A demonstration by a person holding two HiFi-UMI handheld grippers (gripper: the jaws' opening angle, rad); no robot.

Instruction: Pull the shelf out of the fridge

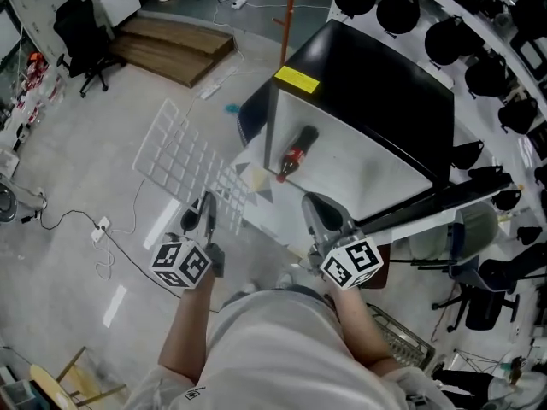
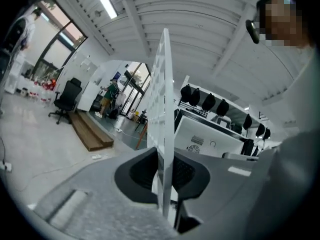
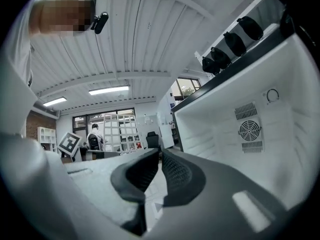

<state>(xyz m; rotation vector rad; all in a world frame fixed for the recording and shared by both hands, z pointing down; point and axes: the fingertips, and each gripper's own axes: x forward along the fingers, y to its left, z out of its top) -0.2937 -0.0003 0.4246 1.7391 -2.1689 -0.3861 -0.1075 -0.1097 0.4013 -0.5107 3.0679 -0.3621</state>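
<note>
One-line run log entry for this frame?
shelf: out of fridge, held at its left | left tongs: shut on shelf edge | right tongs: shut, empty, at fridge front | bottle: lying inside fridge

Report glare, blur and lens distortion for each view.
Head view: bright streaks of glare on the glossy floor; otherwise sharp. Left gripper view: fisheye bows the ceiling, and the close shelf looks soft. Right gripper view: fisheye curves the fridge walls; corners go dark.

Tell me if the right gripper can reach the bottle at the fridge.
Probably yes. The right gripper, shut and empty, points toward the bottle with nothing between them in the head view. The left gripper holds the shelf off to the side. Its jaws would need opening first.
</note>
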